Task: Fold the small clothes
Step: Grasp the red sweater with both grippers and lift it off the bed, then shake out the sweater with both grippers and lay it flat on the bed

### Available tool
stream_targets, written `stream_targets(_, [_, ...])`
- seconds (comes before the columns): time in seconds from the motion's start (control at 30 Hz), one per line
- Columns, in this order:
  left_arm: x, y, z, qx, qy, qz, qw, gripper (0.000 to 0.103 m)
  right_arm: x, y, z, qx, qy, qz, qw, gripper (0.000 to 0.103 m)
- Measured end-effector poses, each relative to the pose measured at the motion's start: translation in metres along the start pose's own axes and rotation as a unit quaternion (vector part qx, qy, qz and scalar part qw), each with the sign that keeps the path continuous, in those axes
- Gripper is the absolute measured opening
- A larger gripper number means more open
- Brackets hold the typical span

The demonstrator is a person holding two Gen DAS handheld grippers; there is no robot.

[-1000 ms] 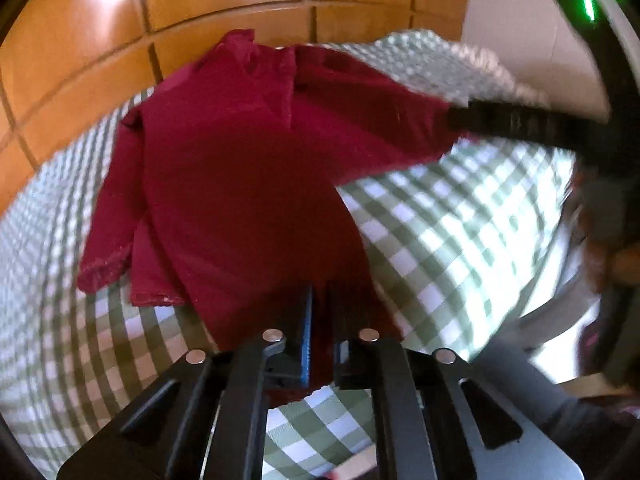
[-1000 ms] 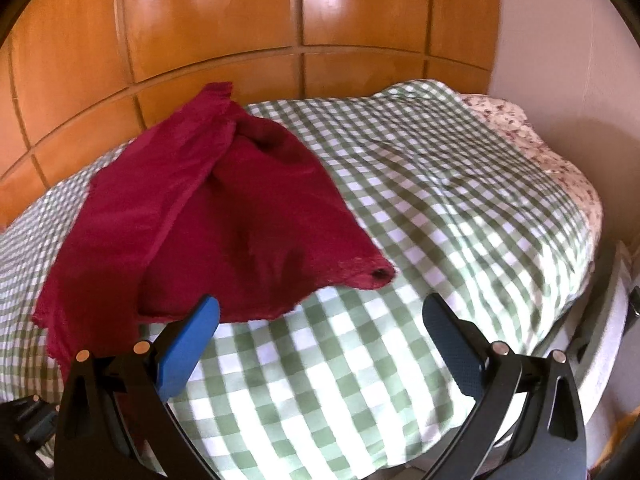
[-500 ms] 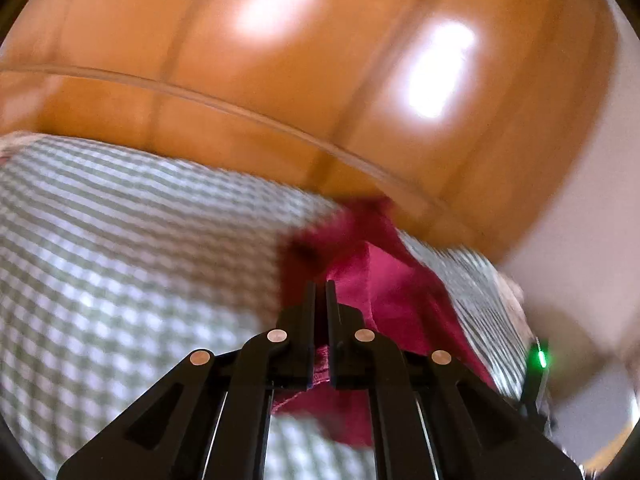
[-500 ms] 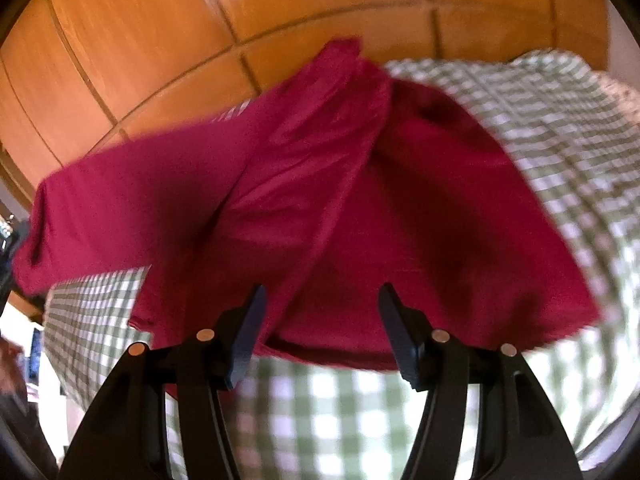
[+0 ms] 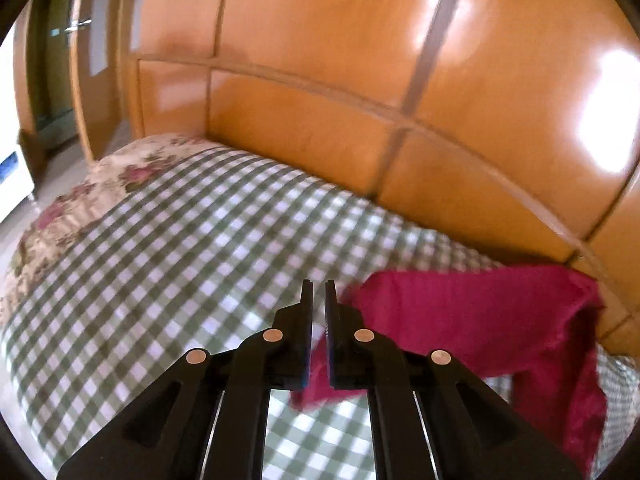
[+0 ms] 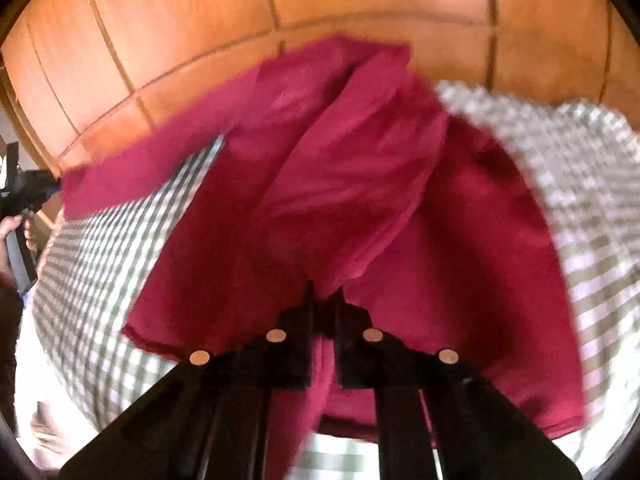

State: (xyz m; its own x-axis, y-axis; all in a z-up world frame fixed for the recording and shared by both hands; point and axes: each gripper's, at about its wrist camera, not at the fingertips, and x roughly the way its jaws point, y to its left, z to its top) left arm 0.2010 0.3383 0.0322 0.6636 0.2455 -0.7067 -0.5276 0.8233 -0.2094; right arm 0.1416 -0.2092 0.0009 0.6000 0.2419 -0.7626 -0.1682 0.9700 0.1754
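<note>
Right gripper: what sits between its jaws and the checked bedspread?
Only the red garment: in the right wrist view the right gripper has just closed on its bunched cloth, which drapes over the checked bedspread.

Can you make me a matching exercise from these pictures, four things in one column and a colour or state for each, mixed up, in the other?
Things:
1. red garment
2. bedcover
3. headboard
4. right gripper

Descriptions:
A. glossy orange-brown panels
B. green and white checks
C. shut on cloth
D. dark red, stretched between both grippers

Pairs: 1-D, 2-B, 3-A, 4-C

The left gripper is also shut on the red garment.
</note>
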Motion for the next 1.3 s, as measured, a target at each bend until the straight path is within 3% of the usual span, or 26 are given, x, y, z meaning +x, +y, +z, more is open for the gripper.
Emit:
stream_targets(0.03, [0.002,0.002,-0.003,-0.001,0.008,-0.002,1.0000,0.017,-0.012,-0.018,0.008,0.005,-0.014,-0.020,1.000,0.007])
stream_targets(0.07, [0.004,0.004,-0.005,-0.002,0.011,0.002,0.9999,0.043,-0.019,-0.031,0.014,0.006,-0.026,-0.044,0.999,0.007])
stream_targets(0.13, [-0.002,0.006,-0.016,-0.005,-0.001,0.014,0.9999,0.069,-0.029,-0.061,0.030,0.003,-0.049,-0.113,0.992,0.007])
stream_targets(0.2, [-0.003,0.004,-0.026,0.003,0.000,-0.003,1.0000,0.069,-0.038,-0.102,0.047,0.010,-0.059,-0.171,0.984,0.007])
stream_targets(0.27, [-0.006,-0.001,-0.040,0.016,0.015,-0.030,0.9993,0.069,-0.038,-0.143,0.069,0.014,-0.069,-0.252,0.965,0.007])
stream_targets(0.33, [-0.011,-0.007,-0.058,0.031,0.026,-0.068,0.9969,0.069,-0.034,-0.184,0.093,0.035,-0.070,-0.307,0.949,0.007])
stream_targets(0.43, [-0.020,-0.026,-0.094,0.056,0.067,-0.147,0.9853,0.069,-0.019,-0.226,0.120,0.058,-0.060,-0.365,0.927,0.009])
stream_targets(0.47, [-0.021,-0.032,-0.107,0.061,0.087,-0.175,0.9788,0.069,-0.016,-0.237,0.126,0.067,-0.056,-0.374,0.923,0.019])
stream_targets(0.5, [-0.021,-0.037,-0.119,0.064,0.107,-0.201,0.9716,0.069,-0.016,-0.244,0.128,0.078,-0.058,-0.379,0.920,0.049])
stream_targets(0.53, [-0.022,-0.043,-0.130,0.066,0.123,-0.221,0.9653,0.069,-0.019,-0.251,0.127,0.091,-0.069,-0.381,0.918,0.063])
stream_targets(0.57, [-0.023,-0.049,-0.144,0.067,0.138,-0.238,0.9590,0.069,-0.024,-0.253,0.122,0.104,-0.081,-0.380,0.916,0.074])
stream_targets(0.63, [-0.023,-0.056,-0.163,0.067,0.160,-0.261,0.9495,0.066,-0.032,-0.250,0.105,0.118,-0.078,-0.348,0.927,0.074])
stream_targets(0.7, [-0.020,-0.060,-0.180,0.049,0.192,-0.296,0.9345,0.061,-0.037,-0.242,0.084,0.128,-0.058,-0.281,0.949,0.074])
stream_targets(0.73, [-0.019,-0.062,-0.188,0.044,0.203,-0.306,0.9290,0.061,-0.040,-0.235,0.061,0.137,-0.040,-0.222,0.965,0.074])
stream_targets(0.77, [-0.020,-0.065,-0.196,0.043,0.208,-0.313,0.9257,0.061,-0.041,-0.230,0.043,0.143,-0.026,-0.182,0.973,0.074])
stream_targets(0.83, [-0.022,-0.069,-0.205,0.038,0.213,-0.329,0.9193,0.060,-0.038,-0.214,0.005,0.155,0.014,-0.092,0.984,0.074])
stream_targets(0.9, [-0.022,-0.073,-0.214,0.027,0.222,-0.343,0.9123,0.054,-0.029,-0.197,-0.027,0.160,0.050,-0.039,0.985,0.074])
stream_targets(0.97, [-0.020,-0.080,-0.219,0.029,0.225,-0.342,0.9119,0.038,-0.016,-0.177,-0.052,0.155,0.082,-0.018,0.984,0.069])
stream_targets(1.0, [-0.018,-0.084,-0.222,0.031,0.229,-0.344,0.9104,0.033,-0.009,-0.169,-0.061,0.150,0.095,-0.017,0.984,0.060])
stream_targets(1.03, [-0.016,-0.089,-0.224,0.035,0.236,-0.347,0.9072,0.019,-0.002,-0.163,-0.066,0.146,0.103,-0.020,0.984,0.056])
stream_targets(1.07, [-0.015,-0.094,-0.226,0.040,0.235,-0.344,0.9080,0.009,-0.002,-0.157,-0.067,0.143,0.099,-0.023,0.984,0.045])
stream_targets(1.1, [-0.018,-0.098,-0.224,0.049,0.232,-0.342,0.9094,0.006,-0.003,-0.151,-0.063,0.140,0.095,-0.015,0.985,0.014])
stream_targets(1.13, [-0.024,-0.103,-0.223,0.064,0.224,-0.337,0.9125,0.004,-0.007,-0.148,-0.058,0.136,0.092,-0.019,0.986,0.008])
stream_targets(1.3, [-0.064,-0.104,-0.196,0.080,0.170,-0.348,0.9183,0.003,-0.059,-0.130,-0.028,0.072,0.021,-0.015,0.997,0.007])
